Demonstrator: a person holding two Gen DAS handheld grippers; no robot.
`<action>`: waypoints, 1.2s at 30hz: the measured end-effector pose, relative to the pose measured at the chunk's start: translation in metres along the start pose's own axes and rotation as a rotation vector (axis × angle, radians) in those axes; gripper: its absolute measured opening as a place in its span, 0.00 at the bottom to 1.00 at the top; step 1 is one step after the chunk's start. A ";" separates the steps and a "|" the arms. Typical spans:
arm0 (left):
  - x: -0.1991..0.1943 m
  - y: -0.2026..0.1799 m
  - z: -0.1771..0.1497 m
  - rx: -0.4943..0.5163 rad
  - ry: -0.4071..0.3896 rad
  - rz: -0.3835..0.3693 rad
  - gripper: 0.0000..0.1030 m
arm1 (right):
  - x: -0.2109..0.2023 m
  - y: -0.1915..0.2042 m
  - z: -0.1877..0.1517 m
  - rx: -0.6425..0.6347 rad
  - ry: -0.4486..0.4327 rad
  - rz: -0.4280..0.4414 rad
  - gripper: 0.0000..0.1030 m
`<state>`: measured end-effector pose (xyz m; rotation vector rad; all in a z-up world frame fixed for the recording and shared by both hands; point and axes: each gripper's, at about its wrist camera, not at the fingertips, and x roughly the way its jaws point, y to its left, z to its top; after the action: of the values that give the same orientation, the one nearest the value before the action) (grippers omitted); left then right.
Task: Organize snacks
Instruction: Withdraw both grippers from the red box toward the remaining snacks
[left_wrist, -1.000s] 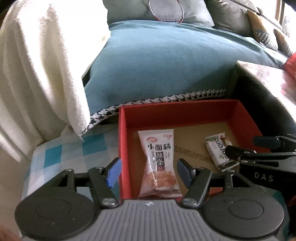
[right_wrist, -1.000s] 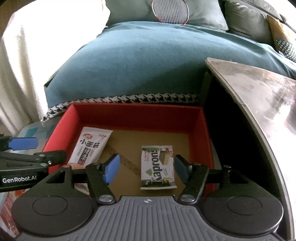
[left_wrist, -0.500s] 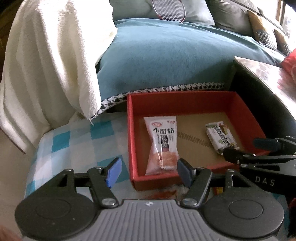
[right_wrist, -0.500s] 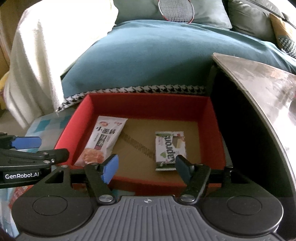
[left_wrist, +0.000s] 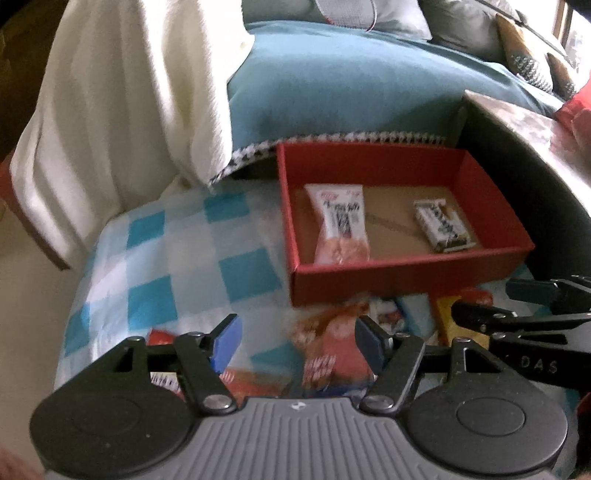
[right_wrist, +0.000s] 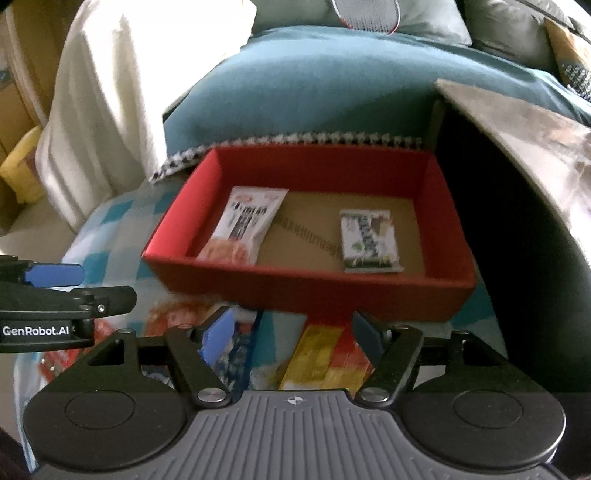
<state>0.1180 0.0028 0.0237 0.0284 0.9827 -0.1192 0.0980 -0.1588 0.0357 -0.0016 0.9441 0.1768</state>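
The red box (right_wrist: 306, 288) on the checkered cloth (left_wrist: 177, 258) holds a white-orange packet (right_wrist: 245, 225) and a green-white wafer (right_wrist: 369, 242). Left gripper (left_wrist: 297, 341) jaws apart, empty; right gripper (right_wrist: 293, 332) opening, empty.

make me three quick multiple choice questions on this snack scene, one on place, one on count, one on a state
1. Where does the green wafer pack lie?
A. in the red box
B. on the checked cloth
C. on the sofa

2. How many packs lie in the box?
A. one
B. two
C. four

3. What does the left gripper hold?
A. the wafer pack
B. the white pack
C. nothing

Answers: 1 A, it rests on the box floor at the right. 2 B, the wafer pack and the white pack. 3 C, its jaws stand apart, pressing on nothing.
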 end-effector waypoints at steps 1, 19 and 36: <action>-0.001 0.003 -0.004 -0.003 0.006 0.003 0.60 | -0.001 0.002 -0.002 -0.001 0.002 0.003 0.75; 0.019 0.049 -0.064 -0.062 0.172 0.048 0.66 | 0.005 0.032 -0.015 -0.058 0.059 0.070 0.79; 0.046 0.035 -0.072 -0.034 0.191 0.054 0.63 | 0.005 0.029 -0.016 -0.033 0.073 0.079 0.79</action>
<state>0.0878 0.0388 -0.0553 0.0355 1.1738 -0.0503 0.0838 -0.1311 0.0240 -0.0010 1.0148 0.2672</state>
